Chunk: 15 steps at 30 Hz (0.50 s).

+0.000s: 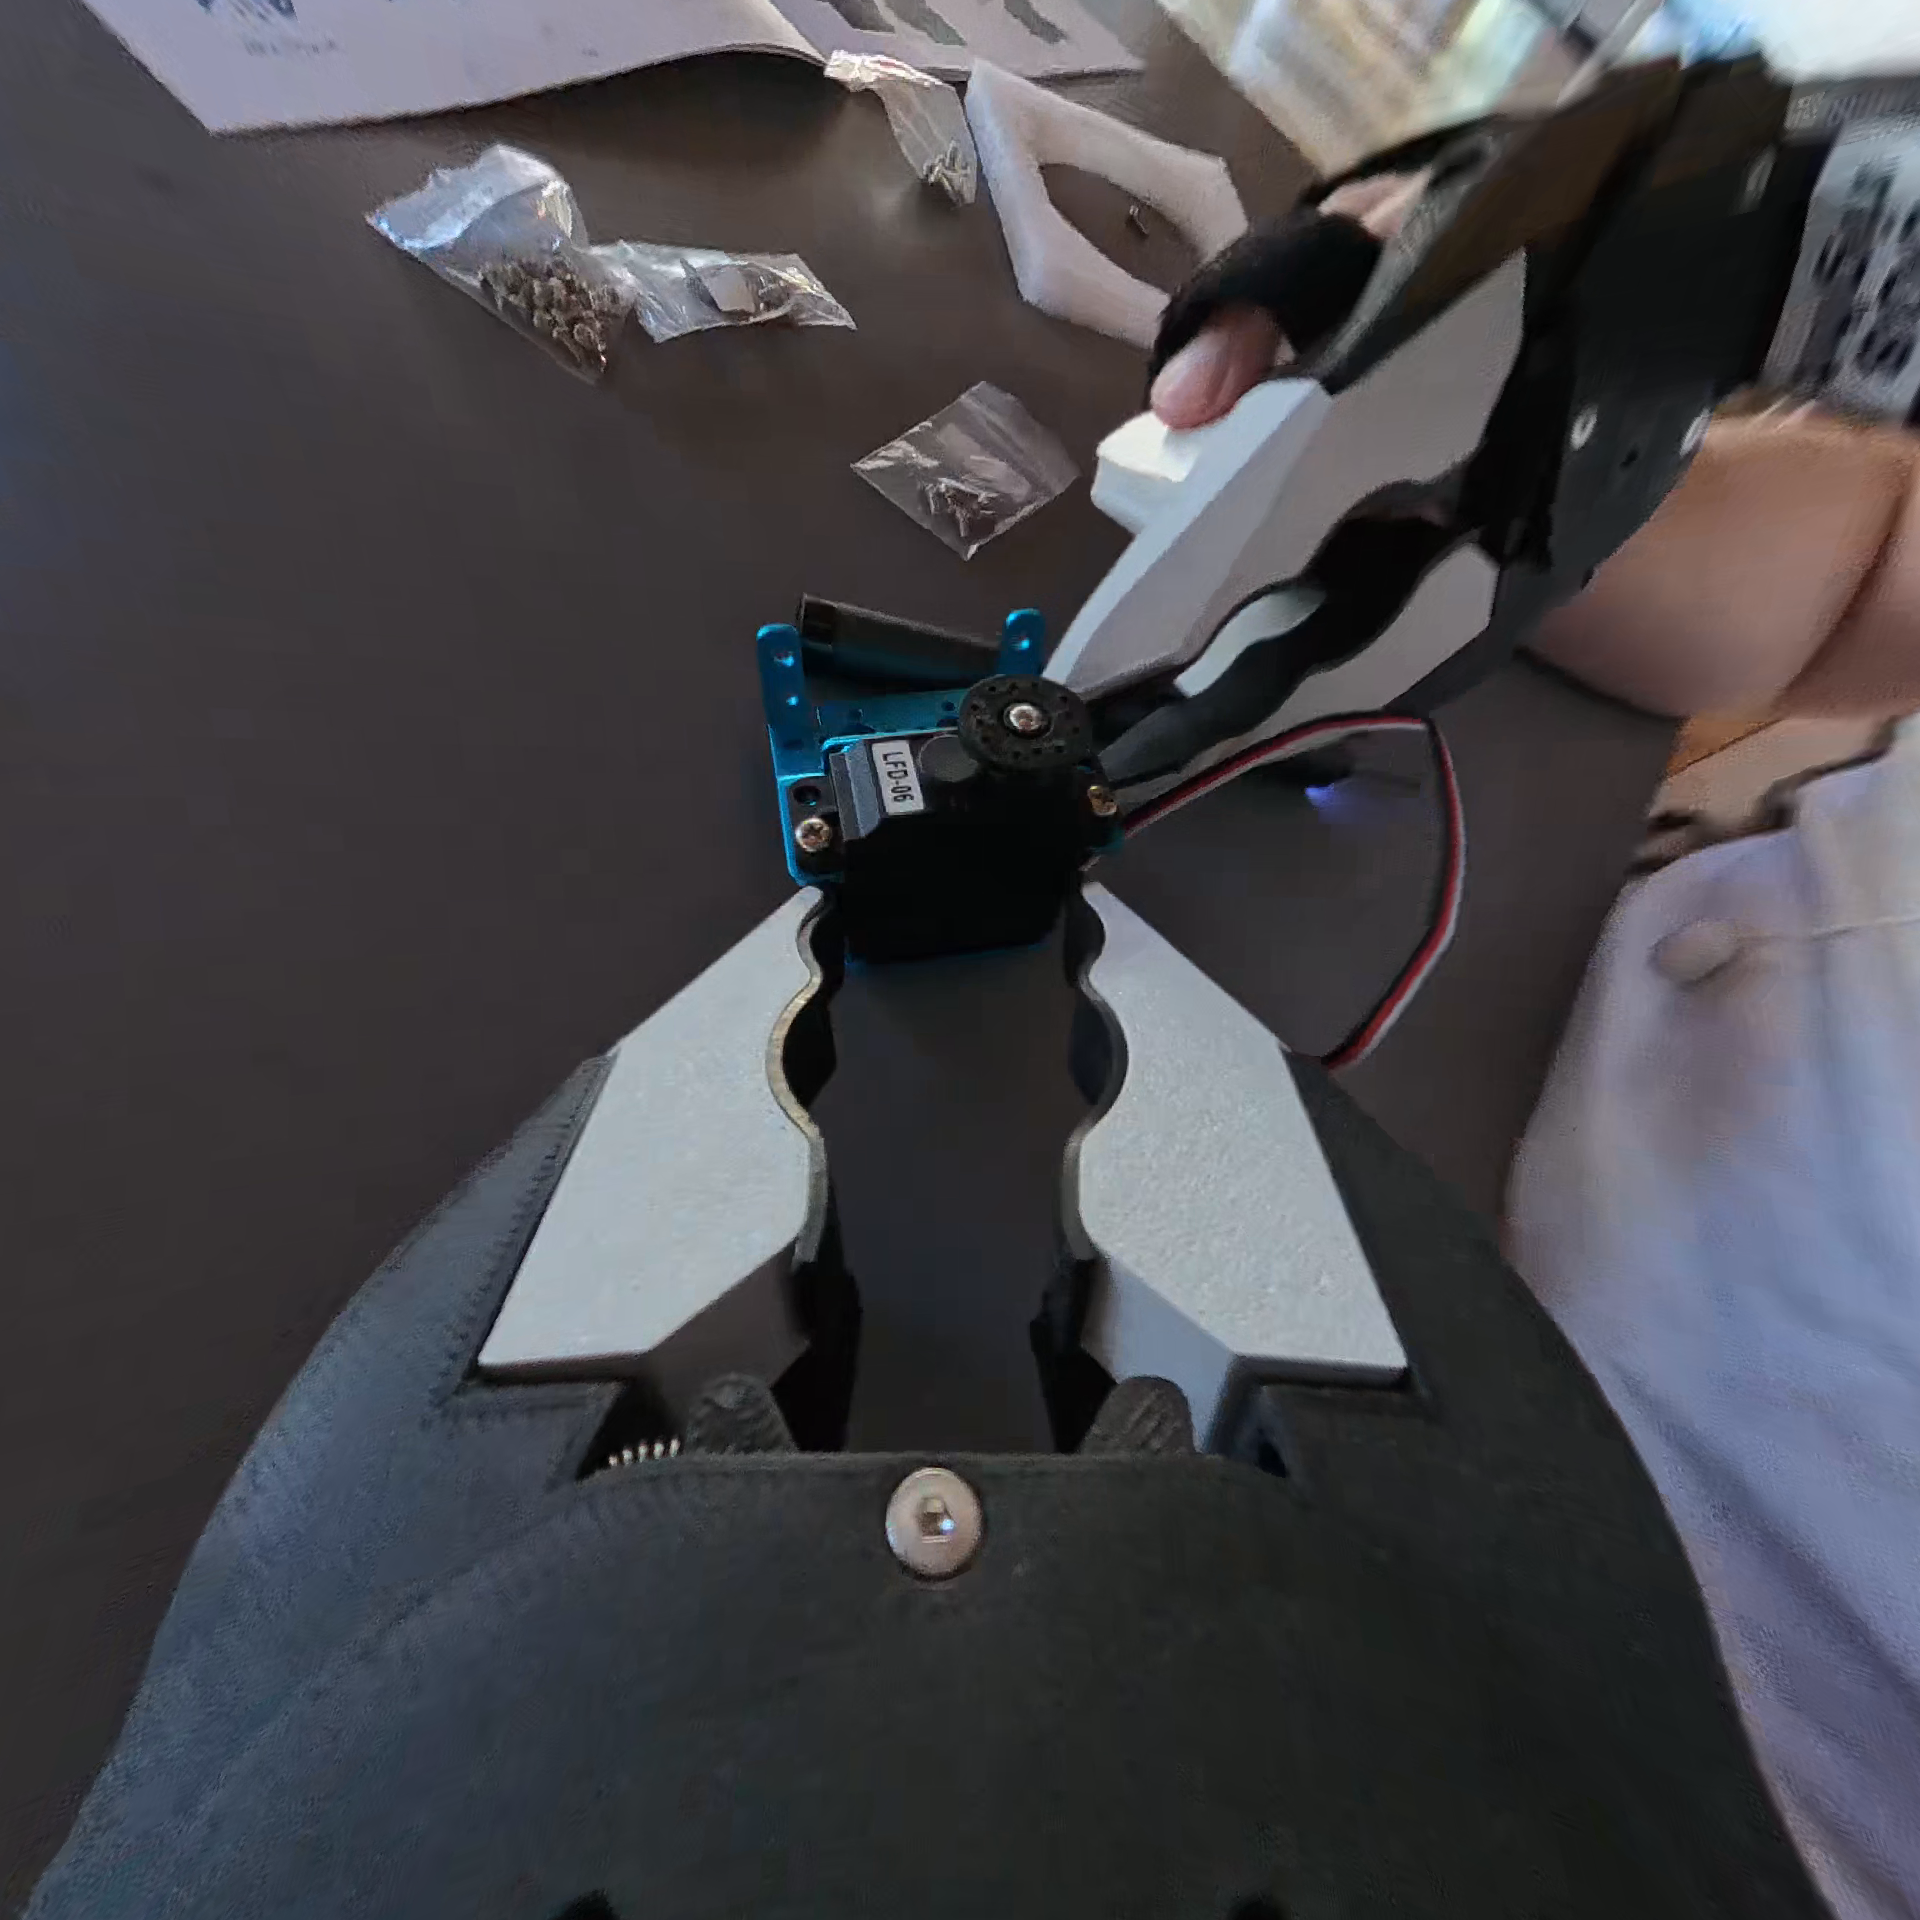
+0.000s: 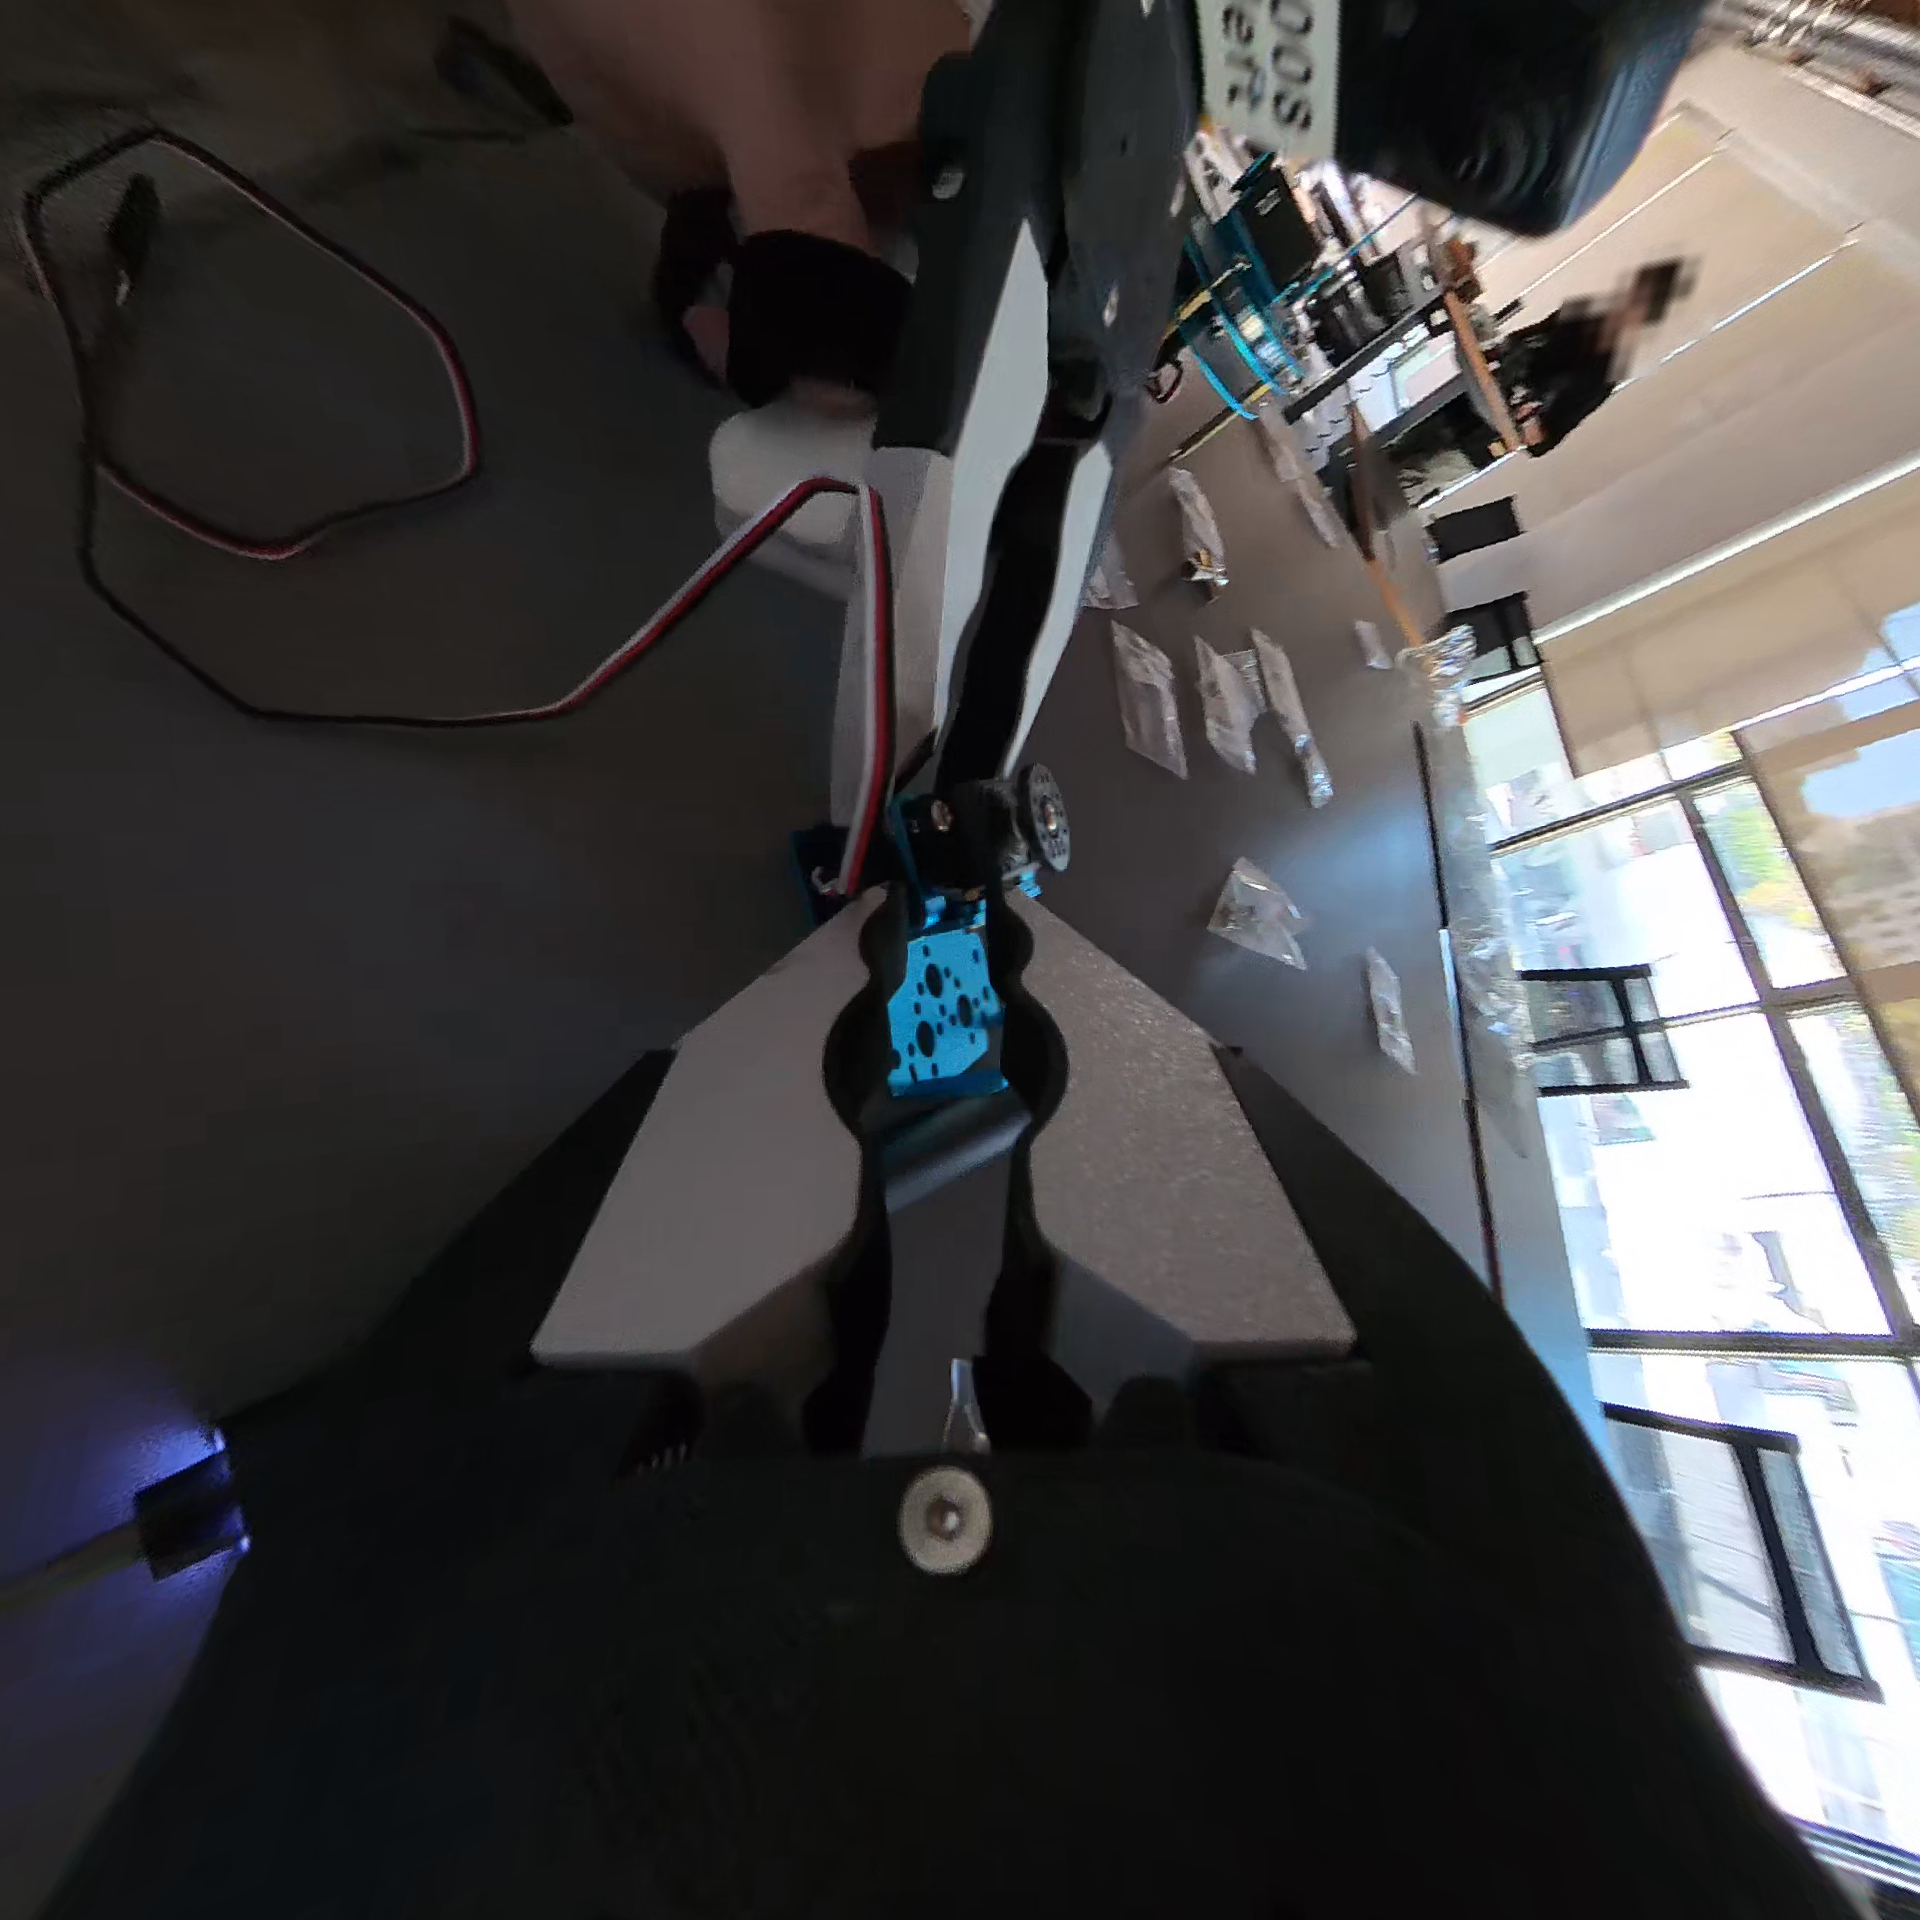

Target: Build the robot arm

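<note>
So we've got the left hand-held gripper (image 1: 948, 914) clamped on the black servo motor (image 1: 935, 831), tips pinching the lower end of its body, and the servo sits bolted into a blue metal bracket (image 1: 795, 727) held up above the dark counter (image 1: 312, 727). The round black servo horn (image 1: 1023, 719) sits on top of the servo. The right hand-held gripper (image 2: 940, 997) comes at the servo from the other side and is closed on the perforated blue plate (image 2: 940, 1013) of that bracket. The servo's red, white and black cable (image 1: 1444, 831) loops off to the right of it across the counter. Beyond the servo we see clear bags of screws (image 1: 520, 260), another small bag (image 1: 966, 473) and a white foam block (image 1: 1091, 208).
</note>
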Tool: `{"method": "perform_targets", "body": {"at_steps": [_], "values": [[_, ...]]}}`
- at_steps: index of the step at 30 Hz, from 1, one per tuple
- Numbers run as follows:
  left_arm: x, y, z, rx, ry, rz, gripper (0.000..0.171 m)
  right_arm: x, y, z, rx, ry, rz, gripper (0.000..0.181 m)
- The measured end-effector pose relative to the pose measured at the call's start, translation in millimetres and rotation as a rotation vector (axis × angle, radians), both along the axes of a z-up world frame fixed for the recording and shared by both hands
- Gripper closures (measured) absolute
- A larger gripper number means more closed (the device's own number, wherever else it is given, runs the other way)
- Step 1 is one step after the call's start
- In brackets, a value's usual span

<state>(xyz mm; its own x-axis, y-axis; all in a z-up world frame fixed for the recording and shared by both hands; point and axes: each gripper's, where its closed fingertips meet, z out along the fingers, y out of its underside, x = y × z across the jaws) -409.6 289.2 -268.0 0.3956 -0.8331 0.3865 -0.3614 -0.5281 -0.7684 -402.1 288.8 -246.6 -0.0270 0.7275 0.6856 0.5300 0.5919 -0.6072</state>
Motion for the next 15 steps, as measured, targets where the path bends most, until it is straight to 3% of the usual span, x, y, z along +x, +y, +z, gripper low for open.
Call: {"method": "perform_targets", "body": {"at_steps": [5,8,11,15], "values": [[7,-18,13,-0.494,-0.249,-0.019,0.13,-1,-8,20,0.004,0.083,0.032,0.172],[8,-26,15,-0.609,-0.324,-0.045,0.13,-3,-14,20,-0.168,0.066,0.05,0.175],[1,-22,18,-0.545,-0.33,-0.038,0.132,-2,-11,21,-0.322,0.059,0.031,0.175],[-20,-2,36,-0.092,-0.245,0.01,0.132,-2,-10,16,-0.487,0.039,0.036,0.174]]}}
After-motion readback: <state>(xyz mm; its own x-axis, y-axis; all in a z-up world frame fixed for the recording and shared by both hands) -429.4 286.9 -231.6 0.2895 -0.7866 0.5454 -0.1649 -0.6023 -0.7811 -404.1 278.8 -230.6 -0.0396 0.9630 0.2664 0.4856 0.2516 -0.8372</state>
